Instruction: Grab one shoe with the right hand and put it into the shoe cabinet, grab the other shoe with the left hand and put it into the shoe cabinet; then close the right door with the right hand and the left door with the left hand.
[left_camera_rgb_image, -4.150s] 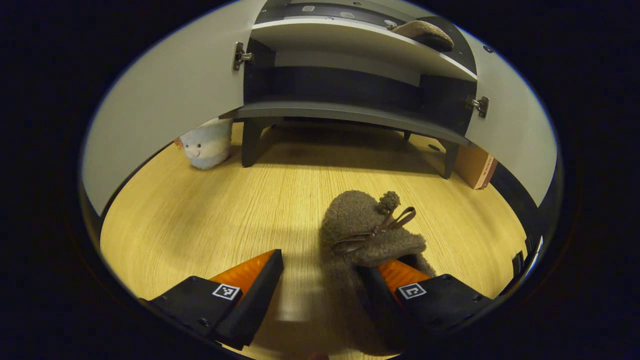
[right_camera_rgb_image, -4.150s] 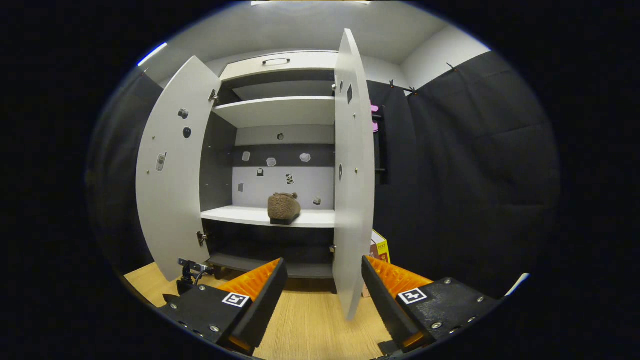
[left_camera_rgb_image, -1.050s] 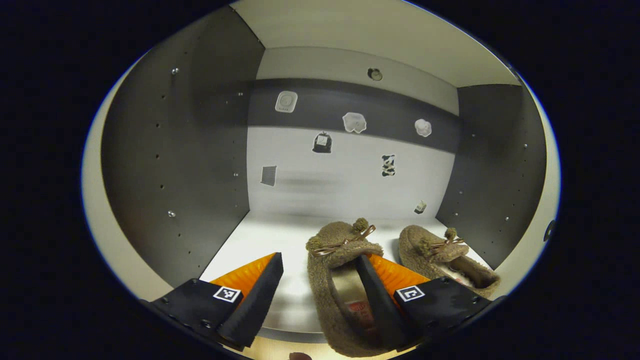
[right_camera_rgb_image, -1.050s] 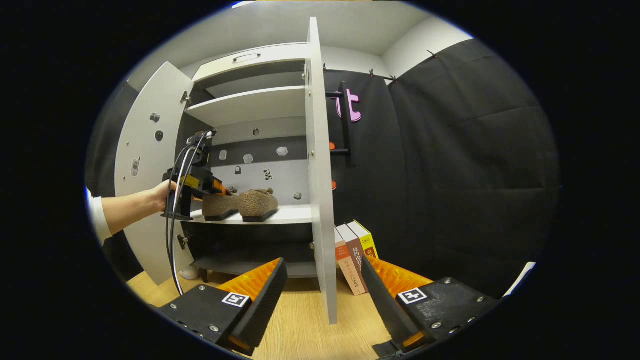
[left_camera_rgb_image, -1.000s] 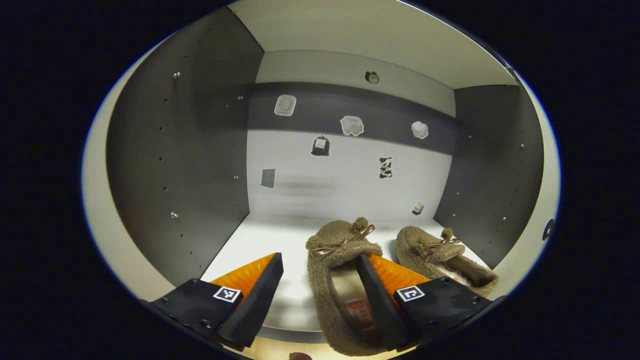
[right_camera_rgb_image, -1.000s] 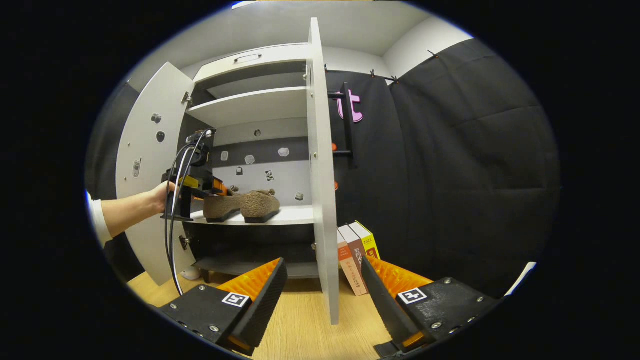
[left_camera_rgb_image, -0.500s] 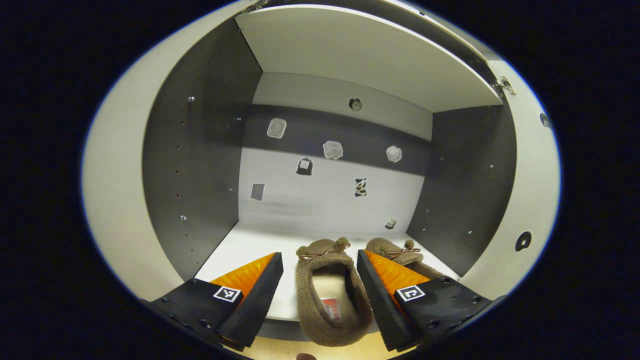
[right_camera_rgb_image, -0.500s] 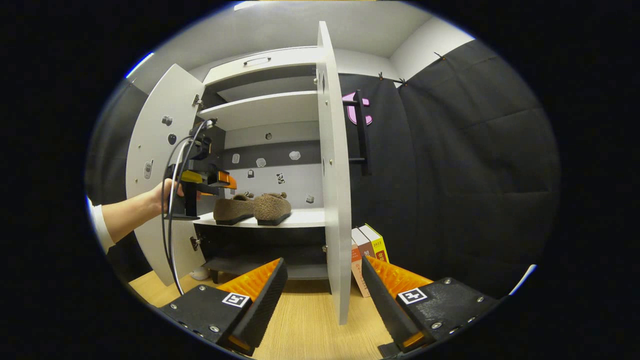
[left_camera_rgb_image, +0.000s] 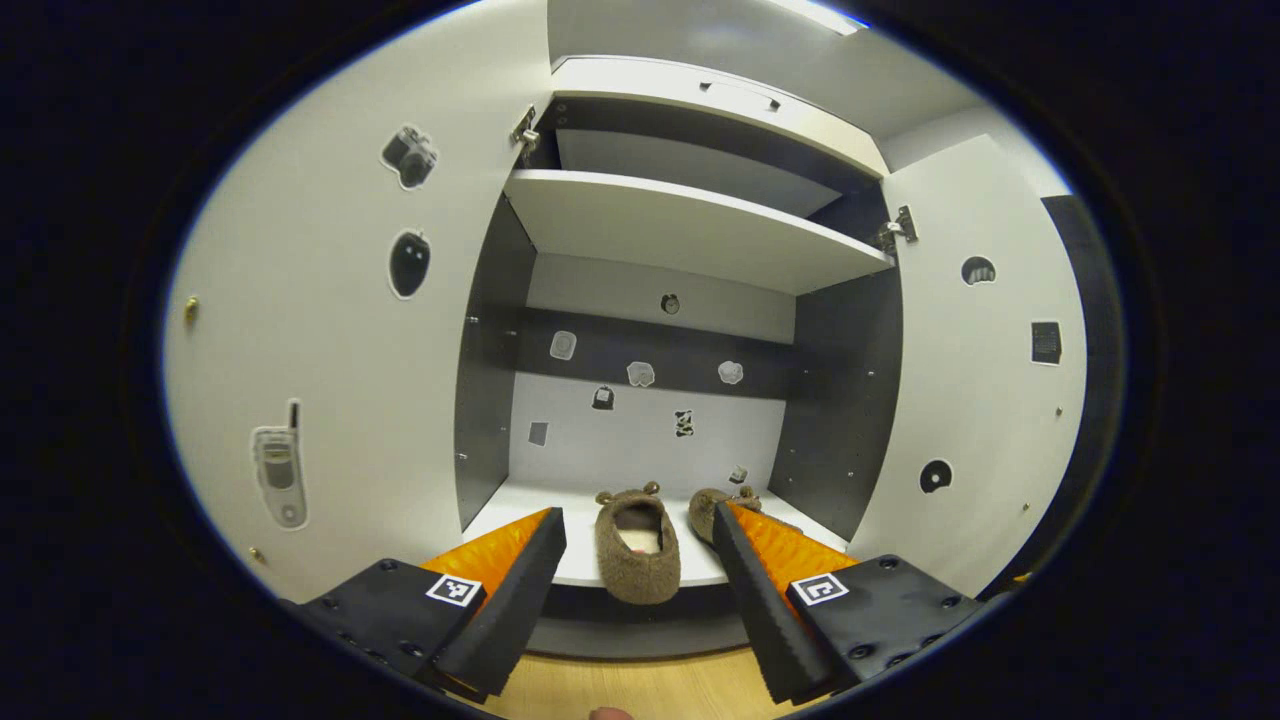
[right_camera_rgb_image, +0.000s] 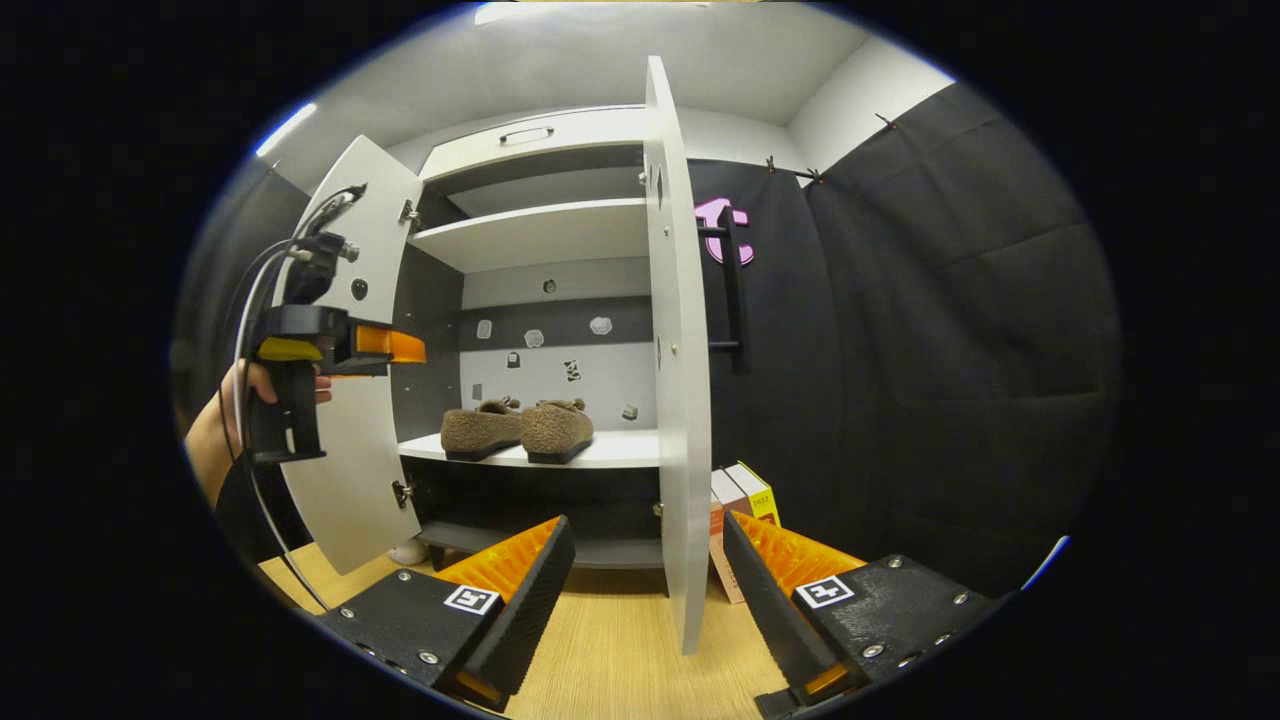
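Two fuzzy brown shoes stand side by side on the white middle shelf of the shoe cabinet: the left shoe with its heel at the shelf's front edge, the right shoe partly hidden behind a finger. In the right gripper view the pair sits on that shelf. My left gripper is open and empty, well back from the shelf. My right gripper is open and empty above the floor, facing the edge of the open right door. The left door stands open.
A hand holds the left gripper in front of the left door. Books lean by the cabinet's right side. A pale plush toy sits under the left door. Wooden floor lies before the cabinet.
My left gripper let go of the shoe on the shelf and pulled back out of the cabinet. The right gripper has barely shifted.
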